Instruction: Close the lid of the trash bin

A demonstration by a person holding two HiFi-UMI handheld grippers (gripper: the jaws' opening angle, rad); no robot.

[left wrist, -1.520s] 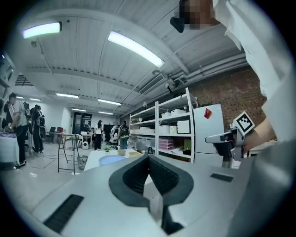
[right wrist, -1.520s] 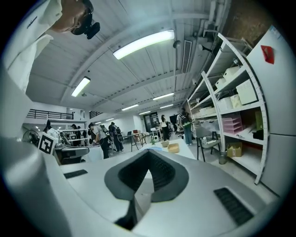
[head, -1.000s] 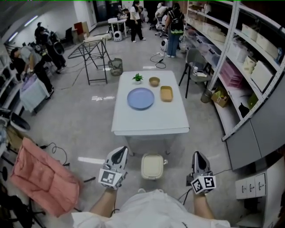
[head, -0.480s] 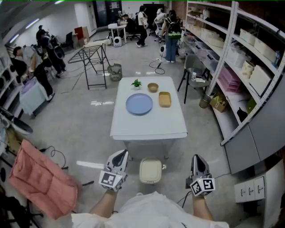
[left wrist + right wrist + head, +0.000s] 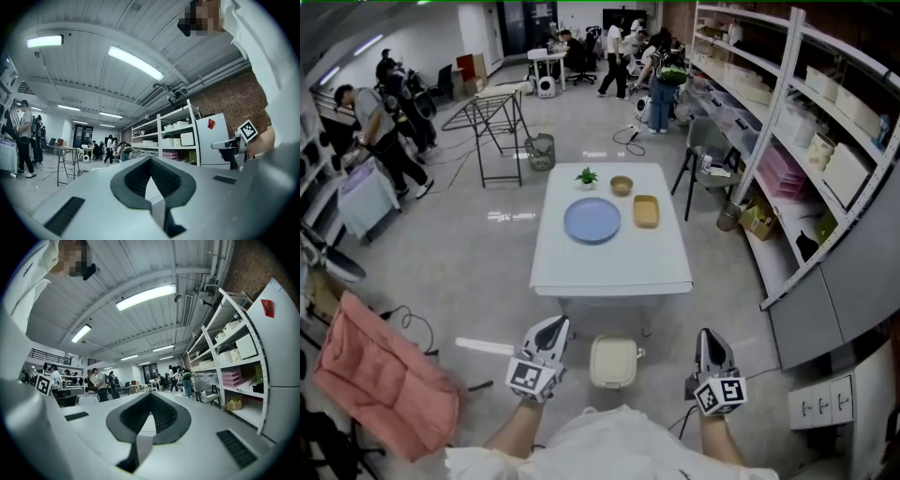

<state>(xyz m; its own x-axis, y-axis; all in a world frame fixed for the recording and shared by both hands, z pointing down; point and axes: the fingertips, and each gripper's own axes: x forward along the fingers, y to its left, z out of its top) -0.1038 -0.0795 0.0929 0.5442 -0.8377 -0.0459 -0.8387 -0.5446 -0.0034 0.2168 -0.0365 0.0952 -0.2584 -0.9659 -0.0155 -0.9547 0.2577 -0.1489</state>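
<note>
Trash bin (image 5: 612,362): it stands on the grey floor right in front of the person, just short of the near edge of the white table (image 5: 609,274). Its cream lid faces up and looks to lie flat on the bin. The left gripper (image 5: 551,327) and the right gripper (image 5: 709,339) flank it, one on each side, both apart from it and pointing level toward the table. Each gripper's own view shows its two dark fingers pressed together with nothing between them.

On the table sit a blue plate (image 5: 592,219), a tan tray (image 5: 646,212), a small bowl (image 5: 622,185) and a little green plant (image 5: 587,175). A pink cloth (image 5: 384,375) lies on the floor to the left, and long shelving (image 5: 806,141) runs down the right side.
</note>
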